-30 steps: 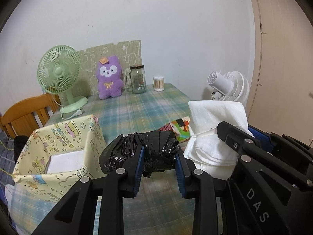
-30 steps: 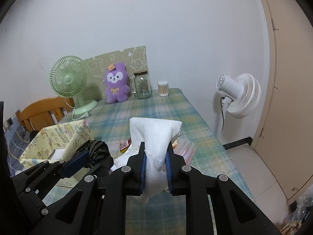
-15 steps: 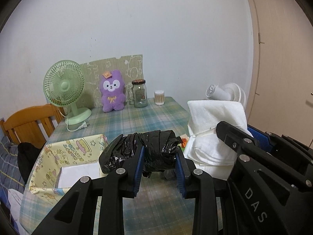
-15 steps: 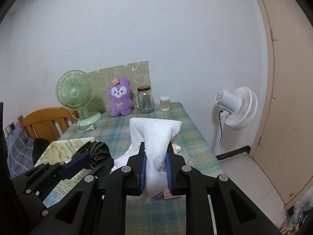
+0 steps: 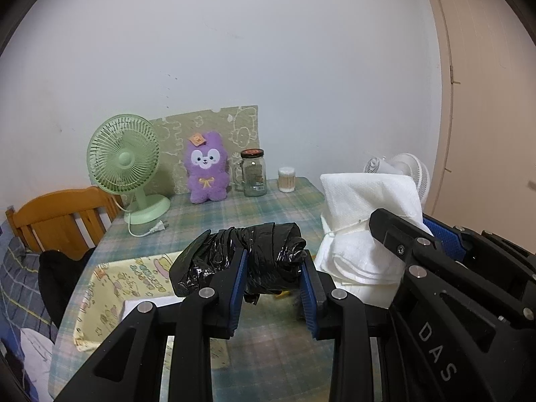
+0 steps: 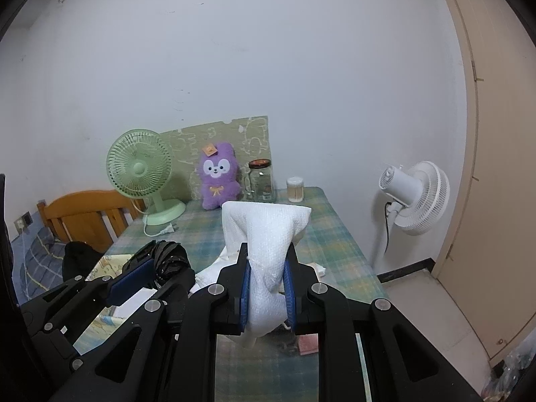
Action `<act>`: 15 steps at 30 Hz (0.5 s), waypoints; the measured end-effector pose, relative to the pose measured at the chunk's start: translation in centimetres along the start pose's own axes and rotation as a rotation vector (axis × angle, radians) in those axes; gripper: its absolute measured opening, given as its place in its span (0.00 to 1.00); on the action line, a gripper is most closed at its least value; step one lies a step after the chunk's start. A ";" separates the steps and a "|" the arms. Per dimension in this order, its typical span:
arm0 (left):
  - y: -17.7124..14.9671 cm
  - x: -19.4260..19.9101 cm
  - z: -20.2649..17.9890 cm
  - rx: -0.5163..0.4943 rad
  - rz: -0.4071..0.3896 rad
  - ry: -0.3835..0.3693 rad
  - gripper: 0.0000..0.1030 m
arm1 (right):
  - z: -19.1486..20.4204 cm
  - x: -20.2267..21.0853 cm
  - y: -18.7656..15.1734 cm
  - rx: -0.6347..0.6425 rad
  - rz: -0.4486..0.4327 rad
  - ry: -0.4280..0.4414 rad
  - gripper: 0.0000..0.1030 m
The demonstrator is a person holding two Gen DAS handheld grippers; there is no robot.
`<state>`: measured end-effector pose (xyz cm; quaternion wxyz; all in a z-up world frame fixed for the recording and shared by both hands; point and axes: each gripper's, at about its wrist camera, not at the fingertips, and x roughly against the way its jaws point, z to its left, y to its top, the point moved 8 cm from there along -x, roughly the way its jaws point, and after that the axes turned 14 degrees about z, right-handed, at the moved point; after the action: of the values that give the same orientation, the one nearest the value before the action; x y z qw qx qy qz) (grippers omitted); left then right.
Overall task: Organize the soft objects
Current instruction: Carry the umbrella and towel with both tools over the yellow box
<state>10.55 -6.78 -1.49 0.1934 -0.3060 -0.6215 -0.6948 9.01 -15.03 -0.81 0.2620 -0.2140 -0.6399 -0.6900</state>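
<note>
Both hand-held grippers pinching soft items above the worktop (image 5: 207, 217).
L hand-held gripper (image 5: 273, 279) clamps a crumpled black plastic bag (image 5: 254, 251) over the yellow patterned box (image 5: 110, 288); R hand-held gripper (image 6: 267, 286) squeezes a folded white towel (image 6: 268, 234), jaws nearly together.

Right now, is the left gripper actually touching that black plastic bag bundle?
Touching. The left wrist view shows the left gripper with both blue pads pressed against the black plastic bag bundle, held above the table.
</note>
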 end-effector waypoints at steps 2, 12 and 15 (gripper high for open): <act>0.2 -0.1 0.5 0.002 -0.002 0.004 0.29 | 0.4 -0.2 0.3 0.002 0.000 0.004 0.20; 0.6 -1.1 3.6 0.025 0.009 0.018 0.29 | 3.2 -1.9 1.0 0.020 0.017 0.029 0.20; 0.5 -1.5 4.6 0.027 0.018 0.029 0.29 | 4.3 -2.7 1.0 0.023 0.024 0.038 0.20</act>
<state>12.86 -2.47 -1.95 0.2128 -0.2989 -0.6252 -0.6889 11.60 -10.57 -1.34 0.2851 -0.2055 -0.6401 -0.6832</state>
